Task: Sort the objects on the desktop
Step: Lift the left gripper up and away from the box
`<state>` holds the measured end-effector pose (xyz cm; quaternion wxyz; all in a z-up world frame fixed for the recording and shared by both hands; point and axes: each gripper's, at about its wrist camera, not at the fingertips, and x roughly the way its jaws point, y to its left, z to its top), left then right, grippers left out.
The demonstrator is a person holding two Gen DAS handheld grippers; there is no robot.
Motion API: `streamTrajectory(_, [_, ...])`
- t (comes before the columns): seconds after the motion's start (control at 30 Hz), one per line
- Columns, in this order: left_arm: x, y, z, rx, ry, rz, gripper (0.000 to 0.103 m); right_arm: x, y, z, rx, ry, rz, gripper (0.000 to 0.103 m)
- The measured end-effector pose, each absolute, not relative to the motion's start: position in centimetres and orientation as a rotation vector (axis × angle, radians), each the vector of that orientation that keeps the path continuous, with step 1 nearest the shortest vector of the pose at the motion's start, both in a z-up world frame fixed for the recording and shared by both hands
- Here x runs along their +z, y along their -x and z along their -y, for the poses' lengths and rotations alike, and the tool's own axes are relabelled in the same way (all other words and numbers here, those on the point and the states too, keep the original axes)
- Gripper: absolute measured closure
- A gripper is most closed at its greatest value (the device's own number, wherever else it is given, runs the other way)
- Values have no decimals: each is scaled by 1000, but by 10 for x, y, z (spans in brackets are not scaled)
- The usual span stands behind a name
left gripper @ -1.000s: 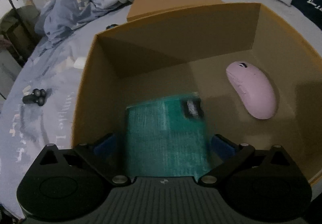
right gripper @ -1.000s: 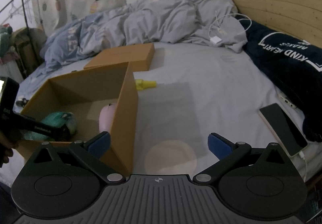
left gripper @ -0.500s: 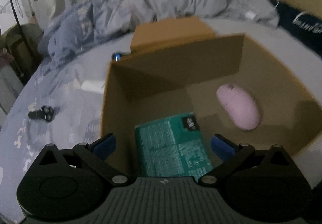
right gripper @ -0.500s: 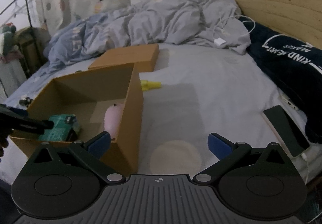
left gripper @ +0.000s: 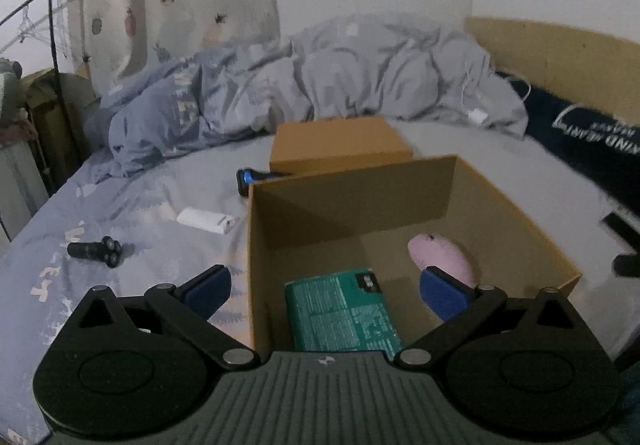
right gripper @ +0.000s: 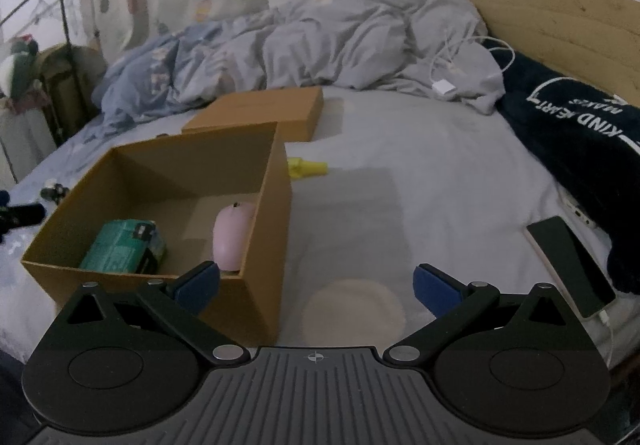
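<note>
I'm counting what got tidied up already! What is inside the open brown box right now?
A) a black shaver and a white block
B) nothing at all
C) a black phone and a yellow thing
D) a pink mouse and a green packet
D: the pink mouse and the green packet lie on the floor of the open box; the other items are on the bed outside.

An open cardboard box (left gripper: 508, 205) sits on the bed. Inside lie a green packet (left gripper: 344, 315), flat by the near wall, and a pink mouse (left gripper: 442, 255) beside it. Outside the box lie a black shaver (left gripper: 96, 251), a white block (left gripper: 206, 221), a blue-ringed black cylinder (left gripper: 250, 179) and a yellow piece (right gripper: 306, 167).
</note>
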<state>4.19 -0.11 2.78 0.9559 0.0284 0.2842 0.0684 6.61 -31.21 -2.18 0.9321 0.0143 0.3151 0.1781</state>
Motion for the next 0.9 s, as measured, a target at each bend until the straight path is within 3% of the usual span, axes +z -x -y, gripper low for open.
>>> streamTrajectory(0.47, [33, -16, -15, 88, 35, -405, 0, -21, -61, 297, 381, 24, -636, 0])
streamTrajectory(0.9, [28, -16, -29, 107, 80, -416, 0, -25, -62, 292, 363, 38, -657, 0])
